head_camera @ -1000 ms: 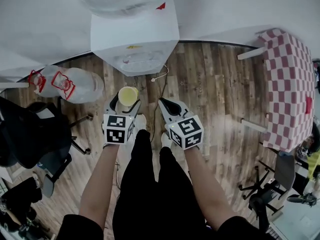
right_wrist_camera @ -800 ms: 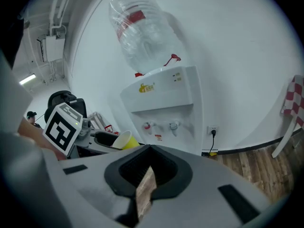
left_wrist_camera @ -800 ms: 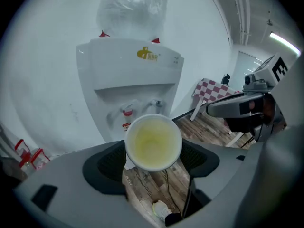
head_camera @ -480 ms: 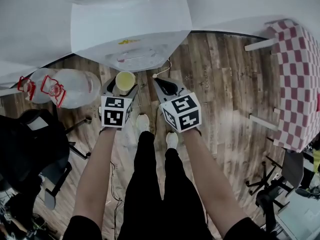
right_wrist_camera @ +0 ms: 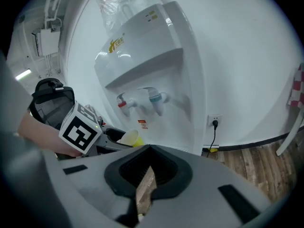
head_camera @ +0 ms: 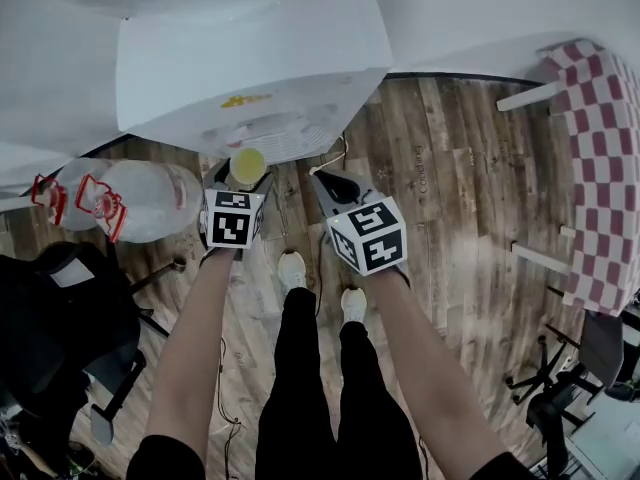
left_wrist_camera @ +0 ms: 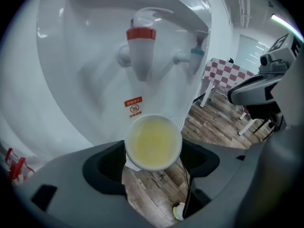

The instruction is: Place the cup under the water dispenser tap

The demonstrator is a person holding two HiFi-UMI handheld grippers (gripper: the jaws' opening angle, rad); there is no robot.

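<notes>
Seen from above, a person stands on a wooden floor (head_camera: 450,218) facing a white water dispenser (head_camera: 250,68), with a claw in each hand. The left claw (head_camera: 238,175) is clamped on a pale yellow cup (head_camera: 247,165), one jaw on each side of its wall. The cup is upright with its mouth open upward. It is held in the air close to the dispenser's front, lower than the red tap (left_wrist_camera: 140,51) and roughly in line with it. A blue tap (left_wrist_camera: 195,56) sits to the right of the red one. The right claw (head_camera: 335,183) hovers beside the left one, its jaws almost together with nothing between them. A large water bottle (head_camera: 140,193) lies on its side on the floor, left of the dispenser.
</notes>
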